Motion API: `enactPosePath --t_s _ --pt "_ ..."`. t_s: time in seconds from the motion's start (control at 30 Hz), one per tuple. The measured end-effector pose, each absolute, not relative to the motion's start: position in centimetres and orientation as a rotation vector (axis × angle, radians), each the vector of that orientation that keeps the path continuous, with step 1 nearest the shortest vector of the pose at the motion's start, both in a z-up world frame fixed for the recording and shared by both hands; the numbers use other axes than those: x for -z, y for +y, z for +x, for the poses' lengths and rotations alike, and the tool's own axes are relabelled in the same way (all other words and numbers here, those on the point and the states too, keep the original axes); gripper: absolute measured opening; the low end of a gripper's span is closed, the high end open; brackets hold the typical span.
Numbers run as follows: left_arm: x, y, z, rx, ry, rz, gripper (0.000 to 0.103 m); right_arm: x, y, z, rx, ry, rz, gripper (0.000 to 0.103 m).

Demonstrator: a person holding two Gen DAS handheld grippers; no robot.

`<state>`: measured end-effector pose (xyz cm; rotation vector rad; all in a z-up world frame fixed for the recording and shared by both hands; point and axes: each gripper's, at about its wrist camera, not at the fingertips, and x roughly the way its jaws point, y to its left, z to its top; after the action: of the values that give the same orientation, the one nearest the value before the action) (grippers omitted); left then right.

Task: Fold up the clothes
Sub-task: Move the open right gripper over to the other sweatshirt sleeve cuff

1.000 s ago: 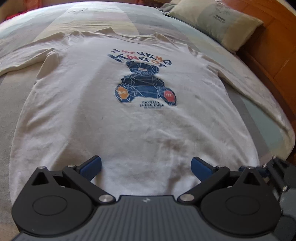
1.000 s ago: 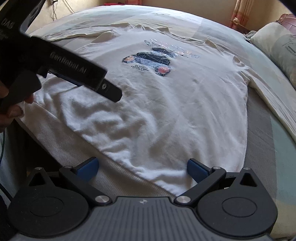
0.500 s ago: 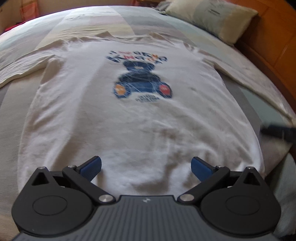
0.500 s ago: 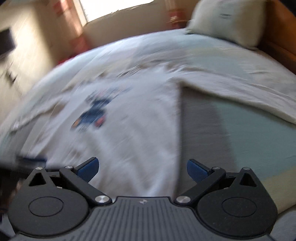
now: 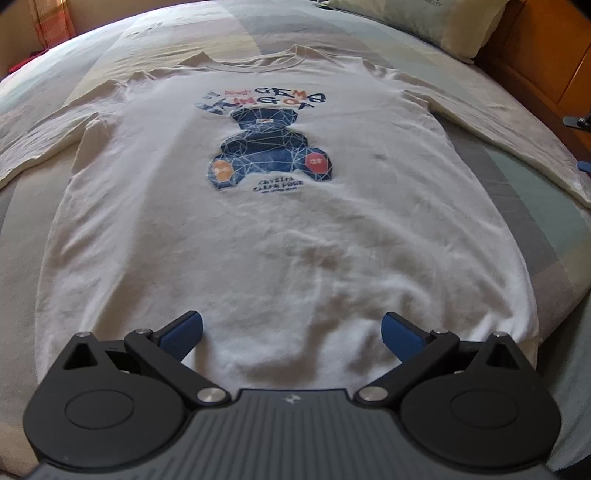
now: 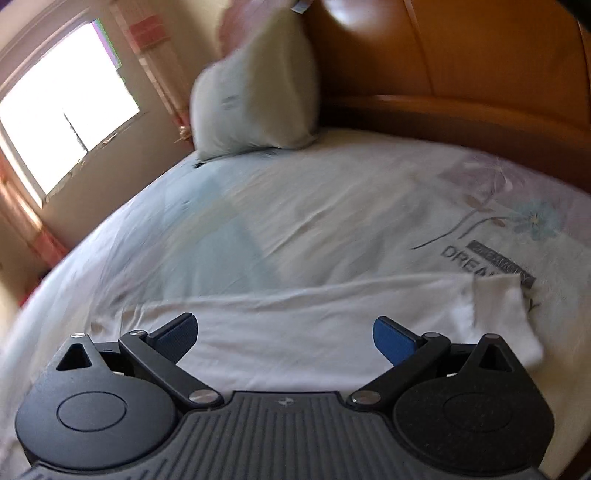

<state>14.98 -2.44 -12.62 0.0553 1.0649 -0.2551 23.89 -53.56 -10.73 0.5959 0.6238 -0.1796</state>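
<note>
A white long-sleeved shirt (image 5: 280,236) with a blue bear print (image 5: 271,151) lies flat, face up, on the bed. My left gripper (image 5: 291,334) hovers open over the shirt's bottom hem, holding nothing. In the right wrist view the shirt's right sleeve (image 6: 295,317) stretches across the sheet, its cuff (image 6: 506,317) at the right. Just above the middle of that sleeve my right gripper (image 6: 284,334) stands open and empty. A bit of the right gripper (image 5: 580,122) peeks in at the far right edge of the left wrist view.
The bed sheet (image 6: 332,206) is pale with striped and floral patches. A pillow (image 6: 258,92) leans on the wooden headboard (image 6: 461,55); it also shows at the top right (image 5: 424,18) of the left wrist view. A bright window (image 6: 62,107) is at the left.
My right gripper has swung away from the shirt's lower hem to the right sleeve near the headboard. My left gripper has shifted slightly along the hem and stays open.
</note>
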Motion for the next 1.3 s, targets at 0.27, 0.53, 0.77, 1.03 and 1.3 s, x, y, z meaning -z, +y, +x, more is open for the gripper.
enactPosePath --t_s 0.27,0.53,0.77,1.03,1.3 --pt "12.6 -4.3 16.5 0.26 1.088 0.074 0.102 14.5 -58.6 27.7 0.196 0.666 0.572 0.103" --pt "11.8 -5.0 16.3 0.282 1.062 0.083 0.102 13.1 -55.2 27.8 0.096 0.684 0.522 0.103" --pt "11.6 -5.4 15.6 0.302 1.052 0.088 0.102 14.0 -50.7 25.7 -0.01 0.756 0.492 0.103" --pt "11.3 -4.9 15.0 0.302 1.039 0.066 0.102 15.2 -52.3 21.1 0.045 0.673 0.631 0.103" --pt "11.3 -5.6 14.7 0.332 1.031 0.072 0.102 15.9 -54.9 16.2 0.125 0.548 0.795 0.103"
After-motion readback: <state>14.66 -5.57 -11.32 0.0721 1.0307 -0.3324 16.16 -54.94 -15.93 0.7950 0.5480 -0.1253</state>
